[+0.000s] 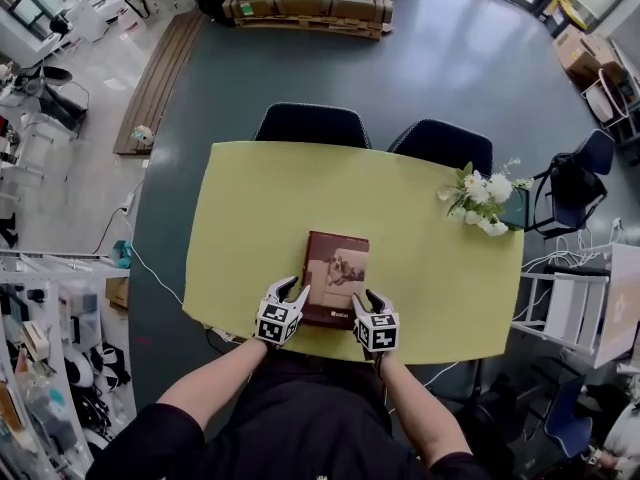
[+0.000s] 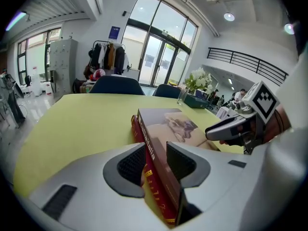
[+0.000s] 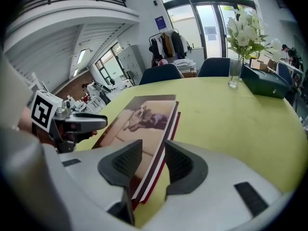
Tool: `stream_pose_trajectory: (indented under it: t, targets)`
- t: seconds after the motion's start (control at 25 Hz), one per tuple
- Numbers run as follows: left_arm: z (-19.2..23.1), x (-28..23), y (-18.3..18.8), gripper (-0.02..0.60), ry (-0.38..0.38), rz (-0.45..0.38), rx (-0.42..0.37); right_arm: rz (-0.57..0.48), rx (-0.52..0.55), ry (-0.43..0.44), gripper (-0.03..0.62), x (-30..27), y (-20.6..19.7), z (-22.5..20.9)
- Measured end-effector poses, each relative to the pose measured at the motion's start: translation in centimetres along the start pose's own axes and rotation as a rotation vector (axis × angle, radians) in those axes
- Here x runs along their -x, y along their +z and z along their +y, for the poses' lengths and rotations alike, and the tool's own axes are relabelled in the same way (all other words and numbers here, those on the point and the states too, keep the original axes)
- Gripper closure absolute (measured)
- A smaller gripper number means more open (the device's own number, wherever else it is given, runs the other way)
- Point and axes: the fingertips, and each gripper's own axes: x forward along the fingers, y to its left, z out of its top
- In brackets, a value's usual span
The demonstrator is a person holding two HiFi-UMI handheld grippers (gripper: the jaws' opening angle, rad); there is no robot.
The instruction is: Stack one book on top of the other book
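The brown picture book (image 1: 337,271) lies on top of the red book (image 2: 157,195), stacked at the near middle of the yellow desk (image 1: 255,198). The left gripper (image 1: 294,289) is released, jaws apart astride the stack's near left corner. The right gripper (image 1: 371,300) is likewise released, astride its near right edge.

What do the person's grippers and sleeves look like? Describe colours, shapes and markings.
The left gripper and right gripper each have a light grey moulded body and two curved jaws lined with dark ribbed pads. Each carries a white cube with black square markers. The person wears a black short-sleeved top.
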Motion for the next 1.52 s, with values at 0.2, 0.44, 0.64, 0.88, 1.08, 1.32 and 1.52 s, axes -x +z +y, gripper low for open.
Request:
stream_pose_trajectory:
  t: [0.2,0.44,0.64,0.88,1.08,1.32,1.52]
  targets:
    - [-0.8,-0.4,-0.8,0.442,-0.018,0.030,-0.030,0.007,-0.019,-0.015,0.461,-0.5,-0.5,0.3]
    - [-1.4,-0.7,-1.7,0.440,-0.032,0.045,0.000,0.008,-0.001,-0.024,0.462,-0.7,-0.5,0.8]
    - [-1.4,-0.7,-1.8,0.441,-0.036,0.045,0.017,0.003,-0.003,-0.022,0.462,-0.7,-0.4,0.8]
    - [-1.4,-0.5,-2.1,0.441,-0.030,0.054,0.025,0.005,0.011,-0.011,0.462,-0.8,-0.4,0.9]
    - [-1.1,-0.4,-2.2,0.441,-0.025,0.054,0.038,0.010,0.014,-0.008,0.462,-0.9,-0.7,1.3]
    - [-1.0,-0.4,-2.3,0.440,-0.024,0.057,0.042,0.006,0.014,-0.013,0.462,-0.9,-0.7,1.3]
    - [-1.0,-0.4,-2.3,0.441,-0.022,0.059,0.041,0.000,0.010,-0.008,0.462,-0.9,-0.7,1.3]
